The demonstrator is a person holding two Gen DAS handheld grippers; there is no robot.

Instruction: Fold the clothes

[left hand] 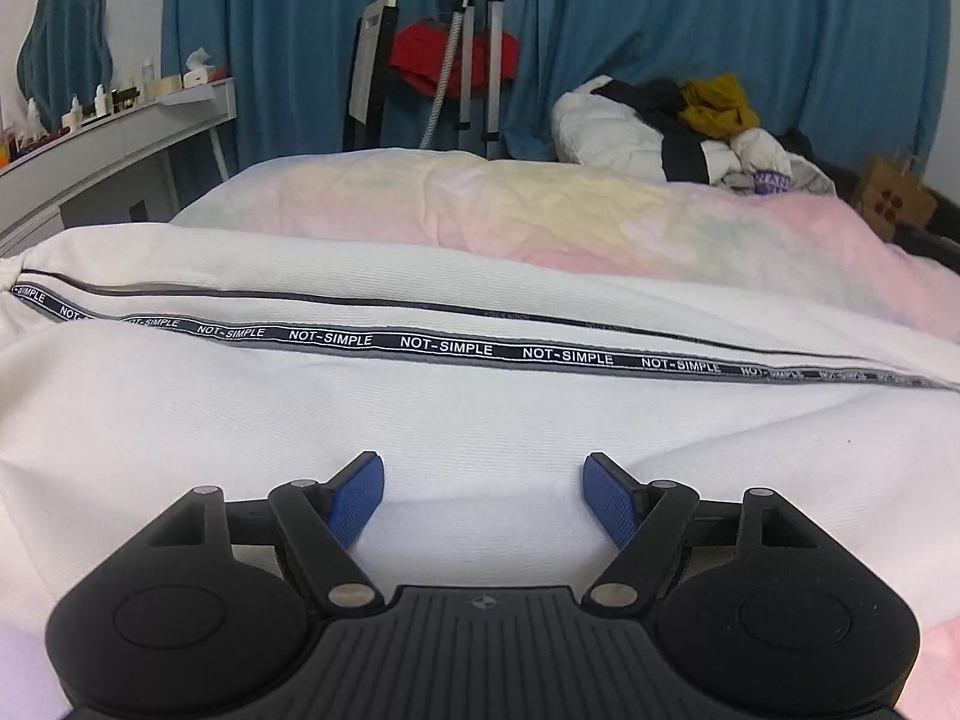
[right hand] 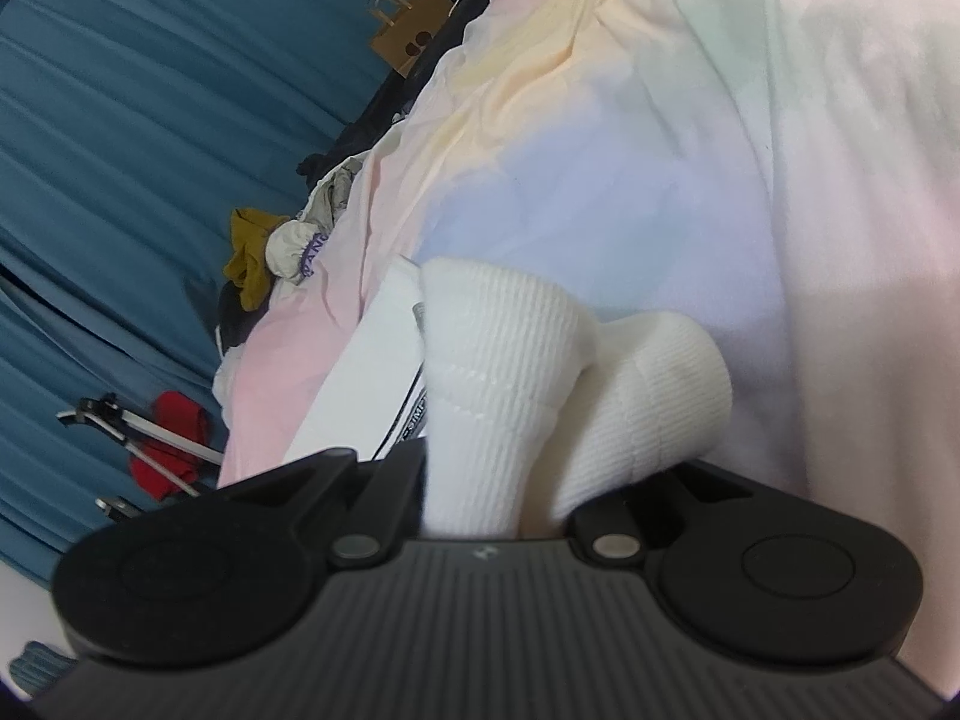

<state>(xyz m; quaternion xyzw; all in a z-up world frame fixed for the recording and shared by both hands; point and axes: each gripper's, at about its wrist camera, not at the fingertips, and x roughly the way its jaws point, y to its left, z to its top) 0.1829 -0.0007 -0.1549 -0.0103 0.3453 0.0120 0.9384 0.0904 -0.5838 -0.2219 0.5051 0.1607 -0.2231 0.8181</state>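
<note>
Left tool (left hand: 483, 495) spread wide, blue pads (left hand: 357, 498) resting apart on the white garment (left hand: 480, 414), gripping nothing. Garment laid flat across the bed (left hand: 540, 210), black NOT-SIMPLE tape (left hand: 447, 348) running from 9 toward 3 o'clock beyond the tips. Right tool (right hand: 492, 480) clamped on a ribbed white cuff (right hand: 498, 372) of that garment, fingertips buried in the bunched fabric rising toward 12 o'clock. Pastel bedcover behind, clothes pile (left hand: 690, 126) at 1 o'clock in the left view.
</note>
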